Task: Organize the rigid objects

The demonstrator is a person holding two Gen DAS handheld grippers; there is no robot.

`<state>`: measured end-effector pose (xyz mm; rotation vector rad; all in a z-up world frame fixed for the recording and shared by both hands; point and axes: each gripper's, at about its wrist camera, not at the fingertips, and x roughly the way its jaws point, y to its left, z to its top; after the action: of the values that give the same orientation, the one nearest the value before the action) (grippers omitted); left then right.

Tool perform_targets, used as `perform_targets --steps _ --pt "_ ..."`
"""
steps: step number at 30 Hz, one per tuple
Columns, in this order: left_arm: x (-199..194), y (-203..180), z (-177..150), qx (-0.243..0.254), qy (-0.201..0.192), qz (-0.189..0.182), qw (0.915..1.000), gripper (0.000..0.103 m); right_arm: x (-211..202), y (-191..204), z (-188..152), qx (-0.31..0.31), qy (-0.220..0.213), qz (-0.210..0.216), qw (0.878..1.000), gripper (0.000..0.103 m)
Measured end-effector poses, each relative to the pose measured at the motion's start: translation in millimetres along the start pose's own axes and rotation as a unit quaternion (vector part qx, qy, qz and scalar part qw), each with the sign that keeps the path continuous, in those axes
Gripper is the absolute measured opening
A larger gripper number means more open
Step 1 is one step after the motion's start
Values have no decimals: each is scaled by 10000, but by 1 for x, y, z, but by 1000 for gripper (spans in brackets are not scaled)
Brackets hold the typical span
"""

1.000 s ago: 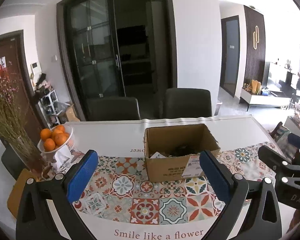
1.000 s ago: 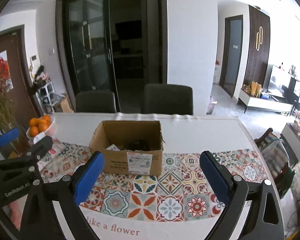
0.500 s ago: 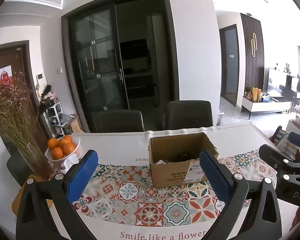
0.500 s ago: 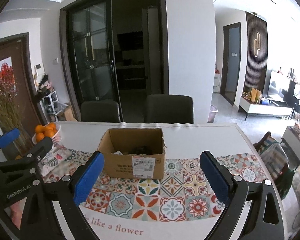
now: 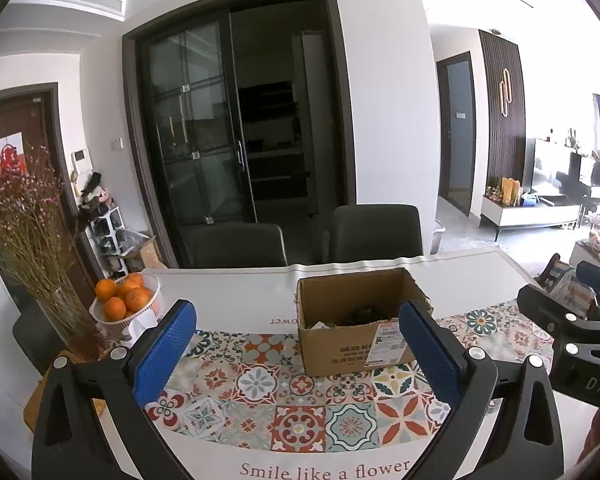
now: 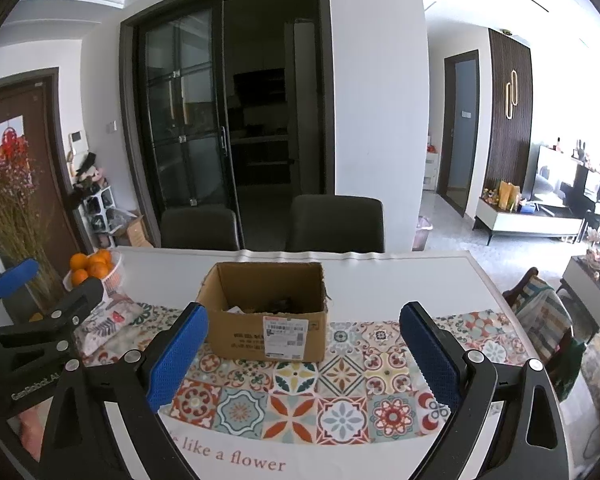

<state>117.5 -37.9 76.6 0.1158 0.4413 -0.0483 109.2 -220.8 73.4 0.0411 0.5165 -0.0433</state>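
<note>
Tablecloth (image 6: 340, 408) bears box (image 6: 268, 332); contents unclear.

Left hand-held gripper (image 5: 298, 354): two black, angular arms with triangular cut-outs are carrying blue pads (image 5: 164, 354) with a fine dimpled texture; round silver screws (image 5: 117, 353) are showing at the joints. Right hand-held gripper (image 6: 302, 354): the same black frame, blue textured pads (image 6: 430, 354) and silver screws (image 6: 472, 356) are appearing. Seen from the opposite camera, each body is bearing white lettering: "DAS" on the right unit, "GenRobot.AI" on the left unit.
</note>
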Motion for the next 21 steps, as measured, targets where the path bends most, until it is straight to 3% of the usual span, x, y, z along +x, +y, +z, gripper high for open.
perform_targets --steps 21 --pt "-5 5 3 -85 -38 -22 10000 103 -2 3 4 -40 -83 -107 9999 97"
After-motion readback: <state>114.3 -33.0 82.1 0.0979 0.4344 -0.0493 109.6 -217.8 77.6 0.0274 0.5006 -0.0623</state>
